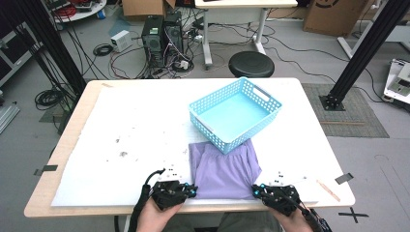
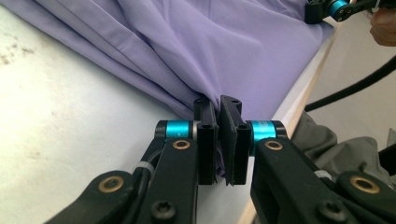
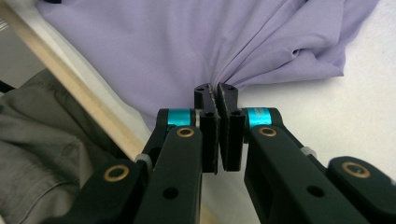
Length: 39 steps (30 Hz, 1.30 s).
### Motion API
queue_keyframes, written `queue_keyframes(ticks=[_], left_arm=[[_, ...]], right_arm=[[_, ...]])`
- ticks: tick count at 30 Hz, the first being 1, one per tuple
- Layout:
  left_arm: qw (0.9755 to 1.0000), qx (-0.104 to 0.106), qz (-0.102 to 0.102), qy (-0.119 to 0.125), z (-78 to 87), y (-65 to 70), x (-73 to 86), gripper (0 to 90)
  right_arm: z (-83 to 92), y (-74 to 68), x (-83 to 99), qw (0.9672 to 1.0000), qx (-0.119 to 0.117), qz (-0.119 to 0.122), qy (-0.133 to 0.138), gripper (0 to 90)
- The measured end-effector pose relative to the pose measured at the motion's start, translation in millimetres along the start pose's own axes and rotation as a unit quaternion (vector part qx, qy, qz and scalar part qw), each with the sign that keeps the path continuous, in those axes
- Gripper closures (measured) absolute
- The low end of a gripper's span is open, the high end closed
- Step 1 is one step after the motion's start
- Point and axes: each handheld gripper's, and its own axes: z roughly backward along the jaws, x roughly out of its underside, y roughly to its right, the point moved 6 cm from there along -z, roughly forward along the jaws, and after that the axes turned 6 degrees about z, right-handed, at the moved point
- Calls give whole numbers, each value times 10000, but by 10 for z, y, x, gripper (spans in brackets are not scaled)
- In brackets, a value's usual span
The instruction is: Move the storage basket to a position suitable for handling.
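A folded purple cloth (image 1: 224, 170) lies at the table's near edge, its far end tucked under a light blue basket (image 1: 235, 113). My left gripper (image 1: 192, 191) is shut on the cloth's near left corner. In the left gripper view the purple cloth (image 2: 210, 46) bunches into the closed left gripper (image 2: 218, 103). My right gripper (image 1: 255, 190) is shut on the near right corner. In the right gripper view folds of the purple cloth (image 3: 196, 42) run into the pinched right gripper (image 3: 215, 89).
The table (image 1: 63, 145) carries a white sheet (image 1: 135, 125) with dark specks at its left middle. A wooden stick (image 1: 328, 190) and black tape (image 1: 344, 178) lie near the right front corner. A black stool (image 1: 251, 64) stands beyond the far edge.
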Motion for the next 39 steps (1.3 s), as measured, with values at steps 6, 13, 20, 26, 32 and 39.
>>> queue_keyframes(ticks=[6, 13, 20, 26, 32, 39], left_arm=[[9999, -122, -104, 14, 34, 24, 13, 824], [9977, -470, -179, 458, 162, -55, -204, 442], [9934, -649, -486, 809, 122, -122, -580, 369], [9934, -693, -531, 751, 1, -251, -760, 352], [9932, -714, -487, 784, -60, -385, -837, 352], [9927, -790, -371, 827, -5, -493, -818, 352]], right_arm=[[23, -37, 15, 9999, -16, 103, 28, 843], [152, 142, -174, 9976, 203, 194, 639, 520], [128, 500, -587, 9920, 267, 316, 1196, 411], [-253, 622, -916, 9944, -172, 277, 1002, 390], [-544, 519, -1095, 9954, -254, 383, 836, 375], [-675, 378, -1233, 9948, -290, 469, 852, 391]])
